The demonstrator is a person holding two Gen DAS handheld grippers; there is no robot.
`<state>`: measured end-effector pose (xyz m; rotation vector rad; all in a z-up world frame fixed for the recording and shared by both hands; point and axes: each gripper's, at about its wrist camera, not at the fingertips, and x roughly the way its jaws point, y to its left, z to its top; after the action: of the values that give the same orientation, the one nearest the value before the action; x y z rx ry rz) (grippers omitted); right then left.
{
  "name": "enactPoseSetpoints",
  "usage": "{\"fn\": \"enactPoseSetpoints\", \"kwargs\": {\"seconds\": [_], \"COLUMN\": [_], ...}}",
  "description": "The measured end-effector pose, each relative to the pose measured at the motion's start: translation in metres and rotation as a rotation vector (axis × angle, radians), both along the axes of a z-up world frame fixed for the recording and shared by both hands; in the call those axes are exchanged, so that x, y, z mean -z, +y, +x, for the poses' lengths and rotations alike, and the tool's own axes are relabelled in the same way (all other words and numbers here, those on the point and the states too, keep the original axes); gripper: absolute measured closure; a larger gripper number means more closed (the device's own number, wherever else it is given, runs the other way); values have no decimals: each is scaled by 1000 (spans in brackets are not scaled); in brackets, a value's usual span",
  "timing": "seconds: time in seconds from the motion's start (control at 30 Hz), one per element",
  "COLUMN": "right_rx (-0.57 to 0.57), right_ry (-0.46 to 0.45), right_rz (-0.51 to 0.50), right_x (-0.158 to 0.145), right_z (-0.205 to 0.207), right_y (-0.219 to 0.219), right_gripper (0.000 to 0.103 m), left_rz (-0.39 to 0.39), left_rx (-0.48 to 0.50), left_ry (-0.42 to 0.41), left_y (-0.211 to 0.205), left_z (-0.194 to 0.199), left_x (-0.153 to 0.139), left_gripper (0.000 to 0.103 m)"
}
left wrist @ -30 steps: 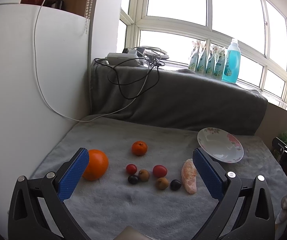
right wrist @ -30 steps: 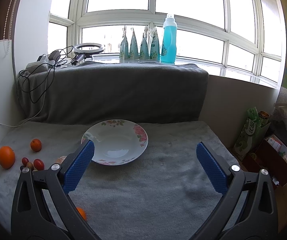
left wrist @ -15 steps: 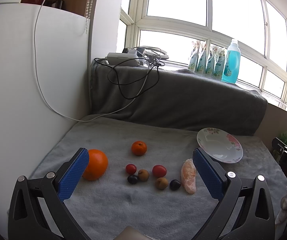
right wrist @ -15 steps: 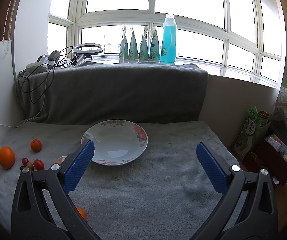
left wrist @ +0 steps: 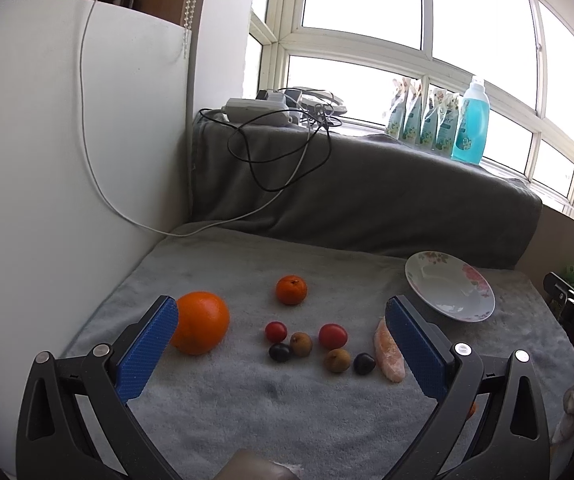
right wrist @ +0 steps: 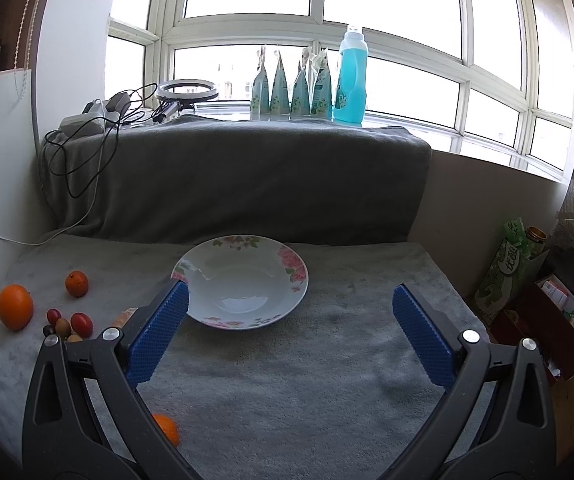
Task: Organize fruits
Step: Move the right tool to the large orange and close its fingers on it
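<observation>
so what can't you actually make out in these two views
- Peeled citrus piece: left wrist view, its right side is behind the left claw's pad; in the right wrist view only a sliver shows.
- Small orange fruit: right wrist view, half behind the right claw's arm.
- Small brown and dark fruits: right wrist view, too small to identify.

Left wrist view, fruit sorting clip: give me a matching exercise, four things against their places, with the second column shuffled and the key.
Things:
1. large orange
2. floral plate
3. blue bottle
4. peeled citrus segment

Places:
A. on the windowsill
B. beside the left gripper's right finger
C. beside its left finger
D. far right of the grey cloth, nothing on it

Pairs: 1-C, 2-D, 3-A, 4-B
</observation>
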<state>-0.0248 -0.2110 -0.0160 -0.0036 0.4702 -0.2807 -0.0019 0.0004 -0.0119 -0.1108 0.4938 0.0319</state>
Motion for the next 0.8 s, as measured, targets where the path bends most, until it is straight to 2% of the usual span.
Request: {"fn": "enactPoseSetpoints", "kwargs": {"seconds": [0.43, 0.67, 0.8], "right_rx": [-212, -416, -522], "right_ry": [83, 172, 239], "right_rz": [76, 116, 177], "right_x": [2, 2, 2], "right_z": [36, 69, 91], "right_y": [18, 56, 82], "right_gripper": [0, 0, 0], "left_rz": [-8, -34, -56], "left_rx": [-96, -132, -134], "left_ry": [56, 78, 97], "left_y": [47, 68, 76], "left_z": [-8, -6, -3], "left_x": [21, 31, 40], "left_gripper": [0, 4, 4]}}
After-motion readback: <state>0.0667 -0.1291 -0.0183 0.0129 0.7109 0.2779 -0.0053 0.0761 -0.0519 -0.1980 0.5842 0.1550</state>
